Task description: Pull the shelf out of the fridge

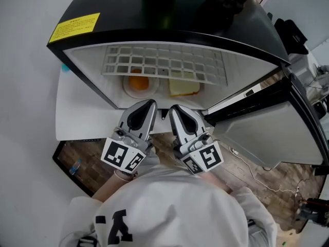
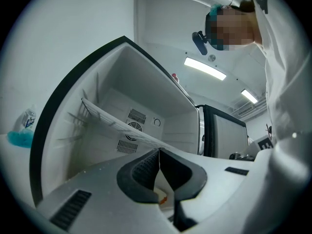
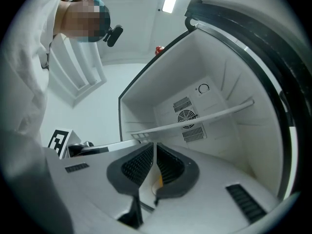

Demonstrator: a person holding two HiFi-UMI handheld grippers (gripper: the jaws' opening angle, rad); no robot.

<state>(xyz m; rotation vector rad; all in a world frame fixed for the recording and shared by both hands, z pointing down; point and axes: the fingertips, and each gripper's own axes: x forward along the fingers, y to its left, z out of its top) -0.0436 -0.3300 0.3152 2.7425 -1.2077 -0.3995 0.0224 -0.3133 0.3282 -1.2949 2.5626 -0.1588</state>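
The left gripper (image 1: 150, 103) and right gripper (image 1: 174, 108) sit side by side just outside the open fridge (image 1: 103, 30), each with its fingers together on nothing. To pull well, the fingers likely need to part, meet the shelf's front edge level and clamp it at two spread points. They should then draw evenly so it doesn't jam or tilt. The shelf (image 1: 164, 63) is a flat white grid. It spans the compartment high up, fully inside, above a plate (image 1: 128, 89) and a slice of bread (image 1: 184, 88).

Upper centre of my view: a white grid shelf (image 1: 164, 63) spans the open fridge (image 1: 169, 24). Under it, on the fridge floor (image 1: 160, 100), a white plate (image 1: 128, 90) of orange food (image 1: 139, 81) lies beside a pale slice (image 1: 184, 88).
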